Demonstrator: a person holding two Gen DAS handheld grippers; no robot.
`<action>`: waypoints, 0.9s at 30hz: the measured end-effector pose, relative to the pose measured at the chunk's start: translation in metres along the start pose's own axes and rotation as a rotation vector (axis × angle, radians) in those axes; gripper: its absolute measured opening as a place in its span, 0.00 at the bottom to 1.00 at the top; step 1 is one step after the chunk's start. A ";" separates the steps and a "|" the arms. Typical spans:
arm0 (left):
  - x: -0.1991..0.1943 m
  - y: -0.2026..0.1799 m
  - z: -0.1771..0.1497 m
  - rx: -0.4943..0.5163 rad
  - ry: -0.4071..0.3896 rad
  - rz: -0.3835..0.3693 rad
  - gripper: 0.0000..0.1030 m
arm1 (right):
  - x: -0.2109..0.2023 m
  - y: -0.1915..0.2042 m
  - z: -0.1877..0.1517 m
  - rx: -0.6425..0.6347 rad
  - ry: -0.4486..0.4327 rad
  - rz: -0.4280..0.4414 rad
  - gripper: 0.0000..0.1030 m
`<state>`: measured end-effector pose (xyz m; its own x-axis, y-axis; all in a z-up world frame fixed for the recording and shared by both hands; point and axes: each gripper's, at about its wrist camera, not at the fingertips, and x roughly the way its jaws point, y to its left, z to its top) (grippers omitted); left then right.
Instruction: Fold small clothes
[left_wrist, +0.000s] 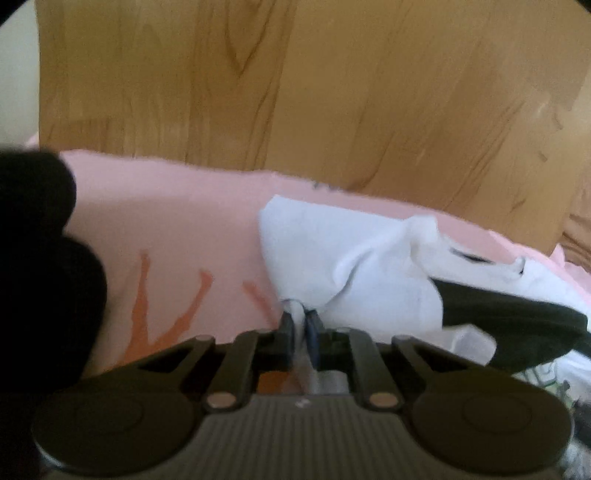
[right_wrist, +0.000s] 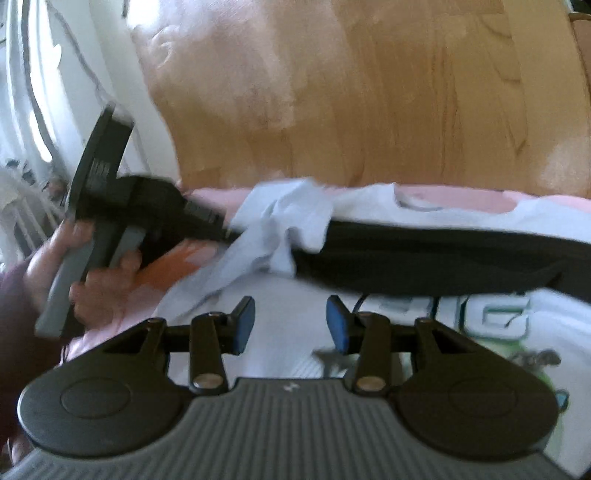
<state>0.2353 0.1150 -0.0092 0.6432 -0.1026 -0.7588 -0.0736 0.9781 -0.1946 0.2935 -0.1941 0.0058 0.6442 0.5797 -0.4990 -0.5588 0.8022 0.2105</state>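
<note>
The left gripper (left_wrist: 300, 325) has its jaws pinched nearly together on a corner of the white garment (left_wrist: 347, 258) — a small tuft of the cloth shows between the two pads. From that pinch the white cloth rises and bunches toward the right, with a broad black band (left_wrist: 509, 317) running across it. The garment lies on a pink cloth (left_wrist: 177, 214) with orange markings, which covers the near part of the wooden table (left_wrist: 332, 92); the far part of the table top is bare wood. A dark blurred shape fills the left edge of the left wrist view, and what it is cannot be told.

The right gripper (right_wrist: 291, 325) has its jaws standing partly apart, blue pads (right_wrist: 245, 321) facing each other with nothing between them — beneath the gap lies the flat white cloth. Printed lettering in grey and green (right_wrist: 495, 314) shows on the garment toward the right. In the right wrist view a hand (right_wrist: 92, 280) holds the left gripper's handle at the left side of the table, and its fingers reach into the raised, crumpled corner of the white garment. The black band stretches from that corner toward the right edge.
</note>
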 end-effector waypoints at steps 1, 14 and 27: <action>-0.002 -0.003 -0.002 0.024 -0.012 0.008 0.09 | 0.001 -0.002 0.004 0.017 -0.016 -0.002 0.45; -0.048 -0.023 0.007 0.041 -0.166 0.066 0.16 | 0.053 0.016 0.008 -0.008 0.119 0.119 0.44; -0.019 -0.071 -0.049 0.312 -0.159 0.107 0.23 | -0.191 -0.129 -0.083 0.563 -0.251 -0.166 0.45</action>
<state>0.1910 0.0386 -0.0119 0.7568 0.0092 -0.6536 0.0733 0.9924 0.0988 0.1988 -0.4202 0.0046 0.8395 0.4025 -0.3651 -0.1248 0.7967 0.5913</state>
